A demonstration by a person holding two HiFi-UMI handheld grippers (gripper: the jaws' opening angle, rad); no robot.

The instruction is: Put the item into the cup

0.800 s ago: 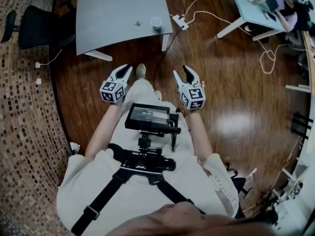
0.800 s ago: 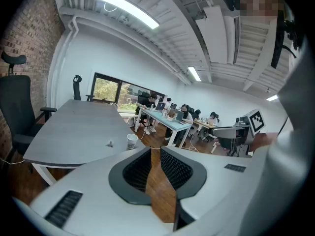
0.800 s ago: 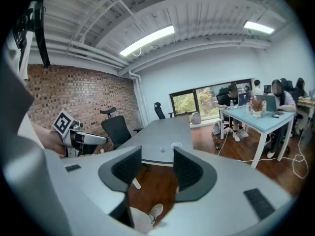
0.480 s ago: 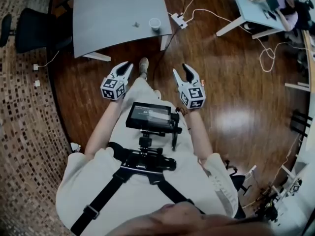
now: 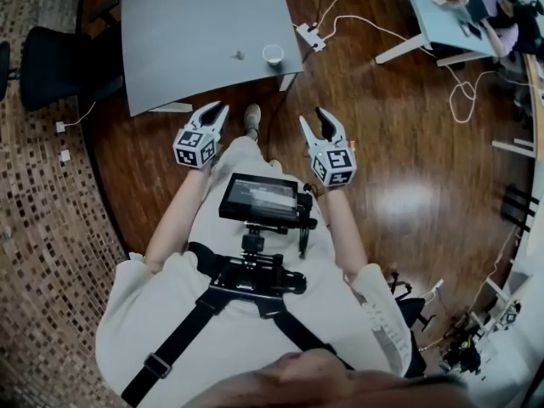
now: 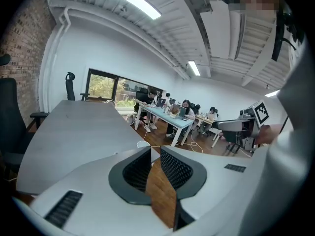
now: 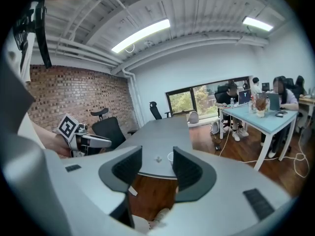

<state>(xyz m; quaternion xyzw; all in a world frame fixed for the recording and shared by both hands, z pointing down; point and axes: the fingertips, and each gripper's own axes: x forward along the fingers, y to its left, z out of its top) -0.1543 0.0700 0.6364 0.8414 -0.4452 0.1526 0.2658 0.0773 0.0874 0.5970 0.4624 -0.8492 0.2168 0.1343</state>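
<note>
With the left gripper (image 5: pixel 214 110) open only a narrow gap and the right gripper (image 5: pixel 321 117) wider, both empty and short of the table (image 5: pixel 187 24), a clumsy reach could flick the small item (image 5: pixel 239 55) away or topple the cup (image 5: pixel 273 53) beside it.

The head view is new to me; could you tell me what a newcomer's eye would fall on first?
The left hand-held gripper and the right hand-held gripper stand out at the centre, raised over the wooden floor, both with jaws apart and empty. Beyond them, a white cup and a small item sit apart near the close edge of the grey table.
</note>
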